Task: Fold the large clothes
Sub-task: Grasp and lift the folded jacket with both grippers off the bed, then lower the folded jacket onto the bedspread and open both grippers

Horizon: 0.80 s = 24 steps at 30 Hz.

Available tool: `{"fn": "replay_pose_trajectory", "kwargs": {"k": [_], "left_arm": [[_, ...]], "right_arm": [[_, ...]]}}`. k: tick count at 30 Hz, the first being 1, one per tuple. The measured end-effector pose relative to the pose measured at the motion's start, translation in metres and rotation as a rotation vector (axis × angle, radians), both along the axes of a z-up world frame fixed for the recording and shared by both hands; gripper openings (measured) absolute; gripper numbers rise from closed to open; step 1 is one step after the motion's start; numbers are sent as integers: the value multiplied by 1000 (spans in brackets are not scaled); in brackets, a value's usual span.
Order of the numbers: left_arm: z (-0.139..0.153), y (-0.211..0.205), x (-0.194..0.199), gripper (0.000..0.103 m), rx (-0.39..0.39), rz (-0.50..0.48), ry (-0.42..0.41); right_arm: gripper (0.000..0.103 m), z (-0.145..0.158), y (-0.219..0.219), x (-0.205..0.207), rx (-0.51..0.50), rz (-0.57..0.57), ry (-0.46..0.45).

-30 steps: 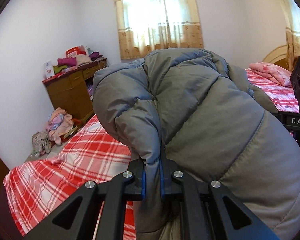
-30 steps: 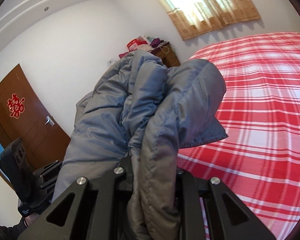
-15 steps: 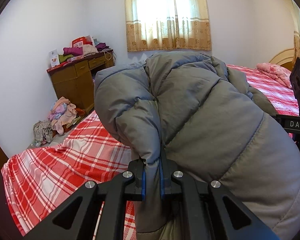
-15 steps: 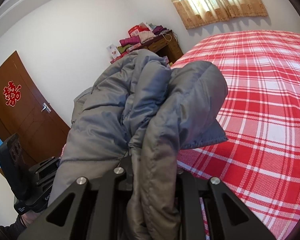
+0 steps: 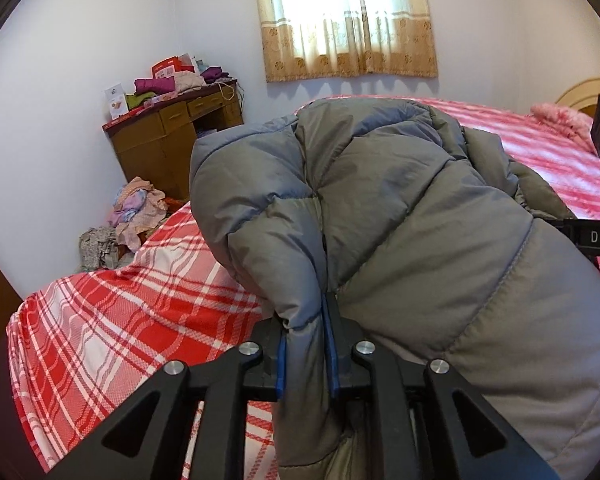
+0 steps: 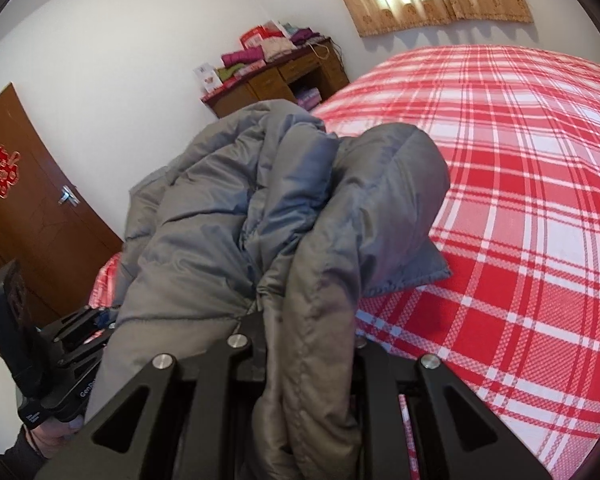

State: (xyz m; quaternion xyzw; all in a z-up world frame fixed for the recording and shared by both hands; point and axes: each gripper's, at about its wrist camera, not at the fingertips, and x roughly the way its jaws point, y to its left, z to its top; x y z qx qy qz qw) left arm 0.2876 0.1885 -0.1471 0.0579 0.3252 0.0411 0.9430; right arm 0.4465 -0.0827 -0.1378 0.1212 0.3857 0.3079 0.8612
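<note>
Grey padded jacket [image 5: 400,208], centre frame above the plaid bed [image 5: 132,320]: bulky, soft, slippery-shelled, probably light; my left hand-held gripper [image 5: 305,350] and right hand-held gripper [image 6: 310,344] clamp its bunched edges, likely the best holds.

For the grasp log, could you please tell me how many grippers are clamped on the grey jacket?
2. The left gripper pinches a fold of the grey jacket near its left edge; the right gripper clamps a thicker bunch at the other end, above the plaid bed.
</note>
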Motion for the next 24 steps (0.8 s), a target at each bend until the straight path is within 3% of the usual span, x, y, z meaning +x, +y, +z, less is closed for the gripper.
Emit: {"fn": "replay_pose_trajectory", "kwargs": {"k": [5, 7, 11, 14, 17, 22, 24], "left_arm": [[-11, 9, 3, 35, -3, 29, 9], [-13, 12, 4, 53, 11, 61, 4], [-12, 16, 3, 58, 15, 87, 16], [2, 13, -10, 58, 47, 110, 8], [31, 10, -43, 58, 32, 102, -72], [75, 8, -95, 66, 0, 116, -193], [86, 9, -107, 67, -12, 122, -225]], "right_arm": [[21, -15, 2, 6, -18, -13, 32], [22, -18, 3, 8, -34, -19, 37], [34, -17, 3, 8, -78, -32, 36], [48, 1, -8, -6, -117, -87, -4], [60, 35, -28, -38, -123, -135, -99], [64, 89, -50, -101, -122, -201, -247], [73, 102, -48, -117, -124, -203, -288]]}}
